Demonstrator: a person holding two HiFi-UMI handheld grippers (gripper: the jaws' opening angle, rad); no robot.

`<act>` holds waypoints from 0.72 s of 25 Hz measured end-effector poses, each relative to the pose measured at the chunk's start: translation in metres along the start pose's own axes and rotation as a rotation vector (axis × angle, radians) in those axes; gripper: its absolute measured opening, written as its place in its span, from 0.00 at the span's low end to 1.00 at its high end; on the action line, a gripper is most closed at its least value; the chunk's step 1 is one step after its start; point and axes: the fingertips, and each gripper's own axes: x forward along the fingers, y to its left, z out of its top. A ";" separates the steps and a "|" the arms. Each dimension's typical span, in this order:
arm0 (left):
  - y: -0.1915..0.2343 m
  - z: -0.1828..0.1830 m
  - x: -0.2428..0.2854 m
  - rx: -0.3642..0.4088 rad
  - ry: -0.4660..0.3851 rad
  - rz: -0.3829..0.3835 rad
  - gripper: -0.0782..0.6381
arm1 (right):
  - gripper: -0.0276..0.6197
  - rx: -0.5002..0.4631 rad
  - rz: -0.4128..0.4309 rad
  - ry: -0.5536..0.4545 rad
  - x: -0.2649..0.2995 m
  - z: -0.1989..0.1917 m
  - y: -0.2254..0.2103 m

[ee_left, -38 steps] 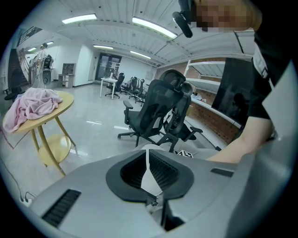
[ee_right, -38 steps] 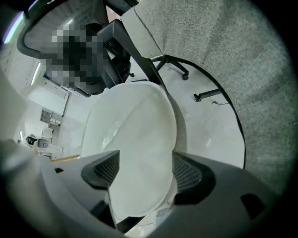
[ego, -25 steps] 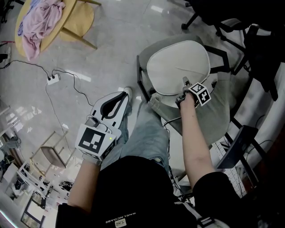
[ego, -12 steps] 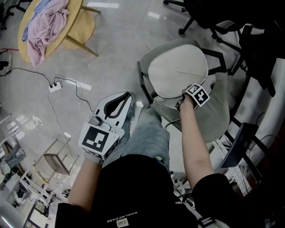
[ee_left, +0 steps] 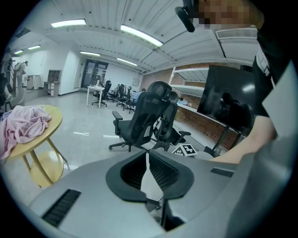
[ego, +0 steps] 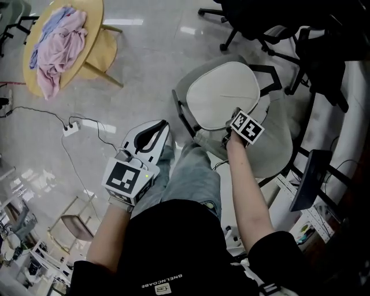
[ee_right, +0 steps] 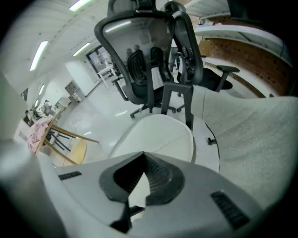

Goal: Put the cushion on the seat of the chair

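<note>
My right gripper (ee_right: 145, 157) hangs clenched and empty over the near side of the chair (ego: 278, 149). The smooth, rounded off-white cushion (ego: 224, 95) lies flat on its coarse grey fabric seat. My left gripper (ee_left: 147, 157), ribbed pads (ee_left: 159, 172) pressed together on nothing, sits well left of the chair.

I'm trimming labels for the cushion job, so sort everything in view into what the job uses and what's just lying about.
Belongs to the job:
- cushion, lying on the seat
- grey chair
- right gripper, shut and empty

Just lying about:
- round table
- pink clothes
- power strip
- black office chair
</note>
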 end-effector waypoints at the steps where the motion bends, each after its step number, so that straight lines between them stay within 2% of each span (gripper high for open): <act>1: -0.001 0.002 0.000 0.025 0.000 -0.006 0.13 | 0.05 -0.018 0.020 -0.027 -0.008 0.005 0.008; 3: -0.005 0.008 -0.001 0.058 -0.008 -0.022 0.13 | 0.05 -0.051 0.065 -0.088 -0.023 0.017 0.025; 10: -0.019 0.033 -0.004 0.094 -0.048 -0.102 0.13 | 0.05 -0.155 0.189 -0.275 -0.085 0.055 0.073; 18: -0.037 0.067 0.002 0.142 -0.108 -0.194 0.13 | 0.05 -0.235 0.248 -0.465 -0.165 0.097 0.103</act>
